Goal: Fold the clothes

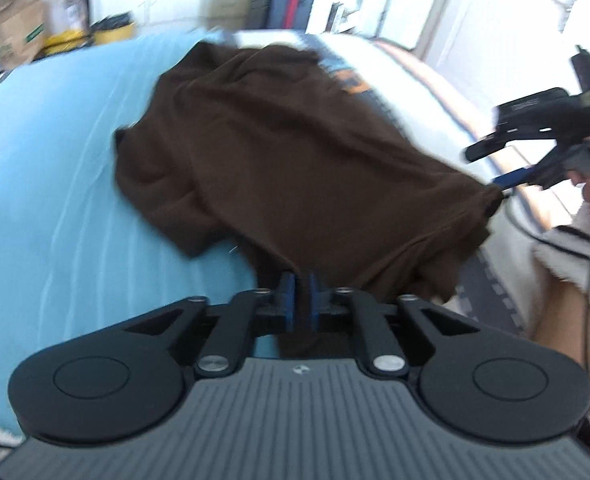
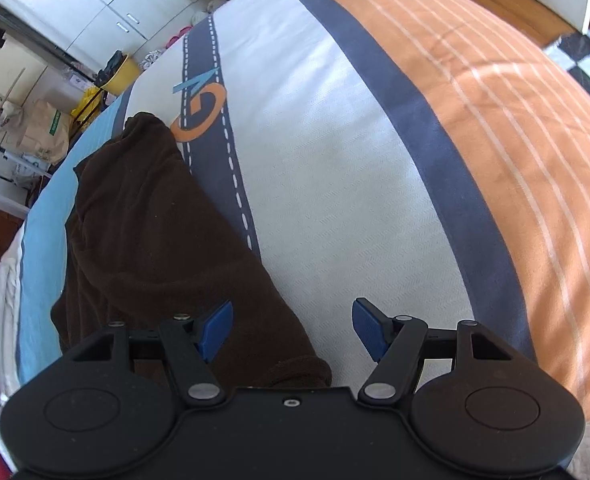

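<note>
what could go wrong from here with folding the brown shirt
The left hand-held gripper pinches only a thin edge of the brown shirt, so the fabric could slip out when lifted. The right hand-held gripper is open, with its fingers beside a corner, so one side may drag unevenly. The shirt is already bunched, so wrinkles might get folded in.

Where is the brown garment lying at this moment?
The brown garment lies on the bed, across the light blue sheet and the white striped cover, in both wrist views.
</note>
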A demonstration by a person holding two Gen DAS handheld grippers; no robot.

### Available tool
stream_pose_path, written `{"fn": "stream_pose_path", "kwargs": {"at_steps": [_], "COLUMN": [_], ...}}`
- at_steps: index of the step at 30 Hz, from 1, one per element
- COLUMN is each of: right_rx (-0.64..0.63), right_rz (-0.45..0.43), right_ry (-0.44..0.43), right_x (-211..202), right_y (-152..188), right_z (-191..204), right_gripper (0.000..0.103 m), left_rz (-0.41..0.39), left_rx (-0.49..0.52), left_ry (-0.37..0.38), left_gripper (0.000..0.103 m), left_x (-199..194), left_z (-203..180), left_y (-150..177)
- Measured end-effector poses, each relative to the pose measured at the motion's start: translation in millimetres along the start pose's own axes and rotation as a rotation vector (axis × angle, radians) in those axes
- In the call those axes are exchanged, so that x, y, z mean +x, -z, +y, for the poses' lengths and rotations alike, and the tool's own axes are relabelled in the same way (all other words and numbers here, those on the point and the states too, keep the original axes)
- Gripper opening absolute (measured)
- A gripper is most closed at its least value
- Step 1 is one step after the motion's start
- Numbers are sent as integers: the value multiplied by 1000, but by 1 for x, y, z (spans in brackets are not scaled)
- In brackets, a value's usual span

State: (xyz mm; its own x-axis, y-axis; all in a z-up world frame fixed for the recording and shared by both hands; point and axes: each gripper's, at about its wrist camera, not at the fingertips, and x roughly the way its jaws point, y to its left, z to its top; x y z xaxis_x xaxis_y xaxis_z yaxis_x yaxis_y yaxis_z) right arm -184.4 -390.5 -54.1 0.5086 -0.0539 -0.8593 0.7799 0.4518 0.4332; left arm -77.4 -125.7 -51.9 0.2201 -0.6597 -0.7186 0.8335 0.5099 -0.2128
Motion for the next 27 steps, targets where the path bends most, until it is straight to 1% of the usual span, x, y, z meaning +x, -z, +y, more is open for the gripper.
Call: {"fn": "stream_pose_path", "kwargs": {"at_steps": [1,3,4,5,7,8,9,10,11,12,13,15,16,17,18,19,21,22,24,25,27], "right_rx": [11,21,15,-2,-55,-43,-30,-14,-5,-27,-54,-108,-132,-134,-135,-140,-168,-181,-192,-187,-177], "right_rz": [5,22,39,76,215,295,371,414,427,422,397,346,321,295,271,252,217,200,187,186,182], "right_ry": [-8,-25,-24,-29,-86,-147,-207,-258,-286,-287,-305,-340,-361,-411,-459,-502,-550,-559,-572,-578,-590], "right_x": [0,3,6,12,28,36,44,49,52,53,51,46,43,38,32,26,16,12,9,9,8], "right_y": [-1,-1,-2,-3,-7,-9,-11,-13,-15,-17,-20,-26,-28,-29,-31,-31,-32,-32,-30,-30,-30], "right_z": [-2,-3,-1,1,5,2,-1,-4,-6,-6,-2,5,8,10,12,14,19,22,25,24,23], "right_gripper": [72,75,81,82,82,82,83,79,51,29,23,15,15,15,15,15,15,15,15,15,15], "left_rz": [-18,-61,-82,-97,-95,-104,-110,-109,-113,-127,-142,-172,-190,-209,-220,-214,-188,-163,-108,-74,-33], "left_rx": [9,27,36,47,95,133,173,206,235,254,274,313,336,358,377,386,387,385,387,408,468], "left_ry": [12,27,34,42,47,48,57,74,88,97,105,121,124,128,136,158,202,221,256,249,182], "left_gripper": [43,51,54,56,57,58,62,64,64,64,64,64,65,67,70,73,78,80,81,82,82], "left_x": [-2,-7,-9,-11,-12,-13,-12,-10,-8,-4,-1,6,9,11,14,16,22,27,37,43,52], "left_z": [-2,-7,-9,-10,-10,-10,-11,-11,-12,-14,-16,-21,-26,-31,-36,-40,-49,-53,-60,-64,-76], "left_y": [-2,-6,-8,-11,-25,-30,-35,-39,-43,-45,-47,-49,-46,-44,-41,-39,-36,-33,-28,-24,-15]}}
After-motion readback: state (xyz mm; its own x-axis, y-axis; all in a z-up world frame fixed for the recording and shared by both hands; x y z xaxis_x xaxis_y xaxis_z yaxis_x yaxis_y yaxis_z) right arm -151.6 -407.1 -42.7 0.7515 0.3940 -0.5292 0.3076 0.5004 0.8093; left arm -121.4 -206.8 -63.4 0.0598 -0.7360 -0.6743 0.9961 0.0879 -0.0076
